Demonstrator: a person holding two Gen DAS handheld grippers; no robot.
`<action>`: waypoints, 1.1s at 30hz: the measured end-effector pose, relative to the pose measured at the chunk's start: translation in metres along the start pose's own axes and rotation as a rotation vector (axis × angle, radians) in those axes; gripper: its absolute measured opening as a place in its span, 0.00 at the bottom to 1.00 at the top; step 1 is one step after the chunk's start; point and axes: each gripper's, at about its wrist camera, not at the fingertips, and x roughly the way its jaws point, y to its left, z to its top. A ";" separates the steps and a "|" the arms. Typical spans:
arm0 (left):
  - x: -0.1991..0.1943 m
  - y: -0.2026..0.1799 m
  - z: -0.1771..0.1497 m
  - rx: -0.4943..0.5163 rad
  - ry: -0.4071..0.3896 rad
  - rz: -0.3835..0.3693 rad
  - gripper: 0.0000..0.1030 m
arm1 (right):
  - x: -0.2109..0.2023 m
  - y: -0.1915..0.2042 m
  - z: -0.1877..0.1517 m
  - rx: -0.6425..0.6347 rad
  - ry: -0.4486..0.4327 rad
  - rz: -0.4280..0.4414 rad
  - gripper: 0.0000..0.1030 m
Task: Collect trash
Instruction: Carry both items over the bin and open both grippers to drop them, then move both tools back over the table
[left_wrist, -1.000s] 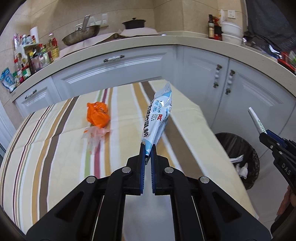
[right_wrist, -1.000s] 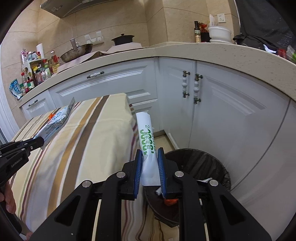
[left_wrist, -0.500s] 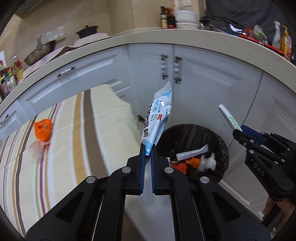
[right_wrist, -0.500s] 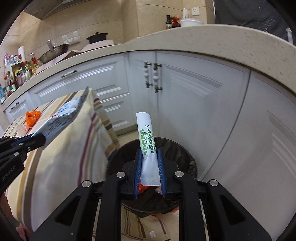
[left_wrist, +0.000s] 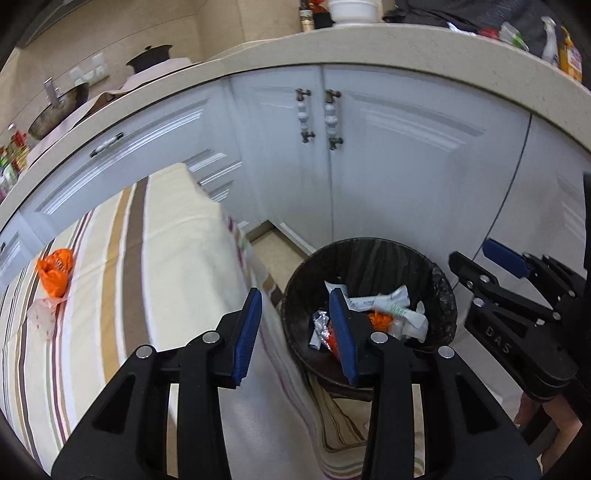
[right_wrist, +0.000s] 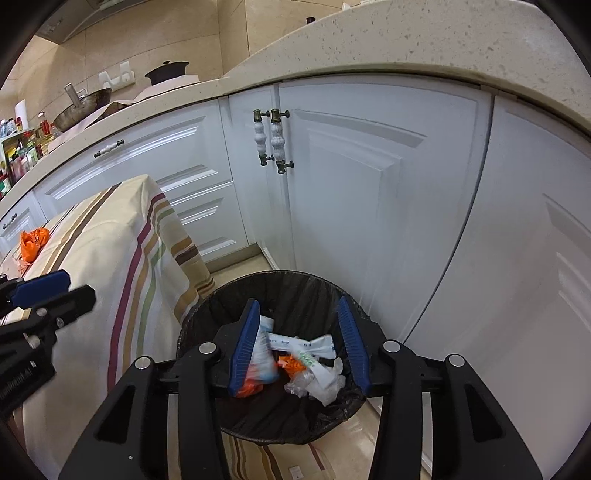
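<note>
The left gripper (left_wrist: 295, 325) has its blue fingers (left_wrist: 248, 332) spread wide with nothing between them, hanging over the near right corner of the bench (left_wrist: 177, 266) and the bin's left rim. The right gripper (right_wrist: 301, 339) is likewise wide and empty, its fingers (right_wrist: 351, 343) framing the black-lined trash bin (right_wrist: 295, 291) directly below. Inside the bin lies the collected trash (right_wrist: 314, 369): white wrappers, clear plastic and orange scraps. The left view shows this pile (left_wrist: 384, 314) from the side, with the right gripper (left_wrist: 480, 266) at the bin's far rim. An orange bag (left_wrist: 55, 271) sits on the striped bench cloth towards its left edge, atop a pale crumpled wrapper (left_wrist: 44, 317) that the right view barely shows. The right view alone shows the cloth (right_wrist: 155, 243) draping down the bench's end beside the bin.
</note>
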 end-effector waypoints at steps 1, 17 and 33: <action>-0.005 0.006 -0.001 -0.012 -0.010 0.006 0.38 | -0.003 0.002 0.000 0.000 -0.001 0.003 0.44; -0.090 0.161 -0.051 -0.250 -0.079 0.216 0.44 | -0.052 0.122 0.032 -0.106 -0.093 0.224 0.54; -0.140 0.325 -0.129 -0.490 -0.067 0.445 0.46 | -0.042 0.302 0.024 -0.286 -0.031 0.434 0.55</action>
